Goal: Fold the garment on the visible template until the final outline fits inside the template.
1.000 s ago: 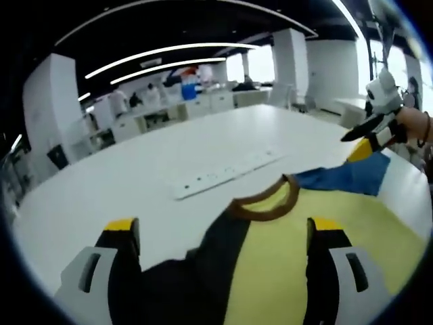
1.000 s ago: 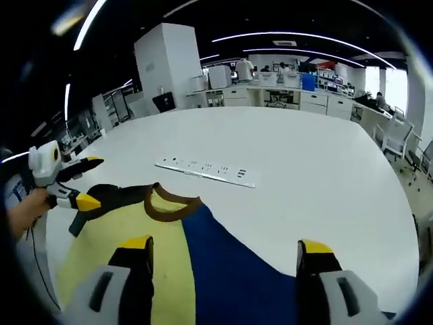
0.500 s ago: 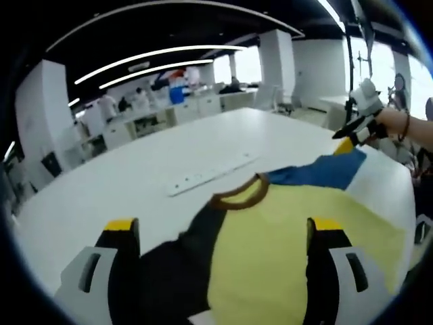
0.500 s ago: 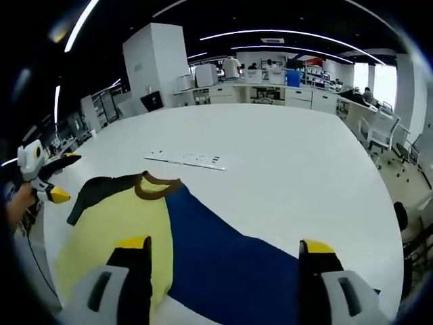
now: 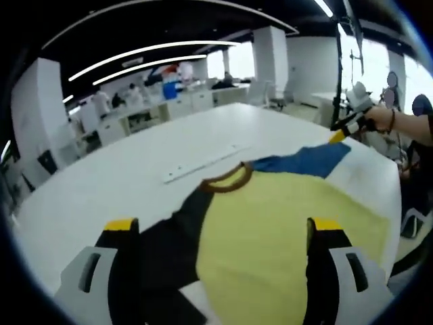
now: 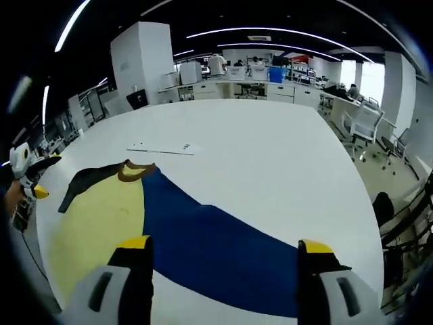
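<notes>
I've pulled both grippers back off the shirt (image 5: 284,223), it now lies flat on the white table (image 6: 270,156), left gripper (image 5: 223,233) and right gripper (image 6: 223,254) wide apart, empty, template possibly hidden underneath.

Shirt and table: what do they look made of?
Shirt: soft knit fabric, probably cotton jersey; it lies limp and matte in yellow, blue and black panels, with a ribbed-looking brown collar. Table: hard, smooth white top, likely laminate, with a faint sheen.
</notes>
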The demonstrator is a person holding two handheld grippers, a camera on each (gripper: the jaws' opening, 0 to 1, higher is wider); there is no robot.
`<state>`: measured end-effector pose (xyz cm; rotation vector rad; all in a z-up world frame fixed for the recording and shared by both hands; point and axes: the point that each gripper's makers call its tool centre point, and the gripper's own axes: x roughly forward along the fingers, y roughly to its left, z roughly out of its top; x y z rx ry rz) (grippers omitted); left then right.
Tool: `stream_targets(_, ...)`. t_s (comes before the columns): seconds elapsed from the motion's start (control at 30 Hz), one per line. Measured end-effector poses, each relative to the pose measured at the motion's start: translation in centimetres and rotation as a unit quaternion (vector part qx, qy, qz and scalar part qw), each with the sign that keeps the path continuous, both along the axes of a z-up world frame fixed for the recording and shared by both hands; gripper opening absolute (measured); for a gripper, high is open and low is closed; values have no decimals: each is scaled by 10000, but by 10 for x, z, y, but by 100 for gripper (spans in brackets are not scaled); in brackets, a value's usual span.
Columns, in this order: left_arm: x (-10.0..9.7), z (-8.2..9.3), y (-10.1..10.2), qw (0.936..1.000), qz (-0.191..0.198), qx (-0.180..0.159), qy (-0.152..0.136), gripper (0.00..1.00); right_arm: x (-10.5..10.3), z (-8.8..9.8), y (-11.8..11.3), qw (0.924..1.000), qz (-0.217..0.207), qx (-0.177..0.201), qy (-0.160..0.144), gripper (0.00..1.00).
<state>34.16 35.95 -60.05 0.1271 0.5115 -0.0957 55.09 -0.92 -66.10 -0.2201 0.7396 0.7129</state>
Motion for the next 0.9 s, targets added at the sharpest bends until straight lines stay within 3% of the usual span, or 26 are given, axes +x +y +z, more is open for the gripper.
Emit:
stream_targets(0.3, -19, 9, -10, 9999, 10, -101, -126, 99, -4, -20, -49, 9988, -431, -56, 237, 84)
stream_targets(0.57, -38, 5, -7, 9999, 76, -109, -55, 99, -6, -33, -89, 9961, -786, -244, 320, 80)
stream_targets(0.7, -46, 5, -7, 9999, 119, -103, -35, 99, -6, -39, -107, 9938, -999, -295, 389, 74)
stream_targets(0.9, -52, 6, -8, 9998, 172, -127, -48, 99, -7, -38, -121, 9919, -1152, -473, 238, 62)
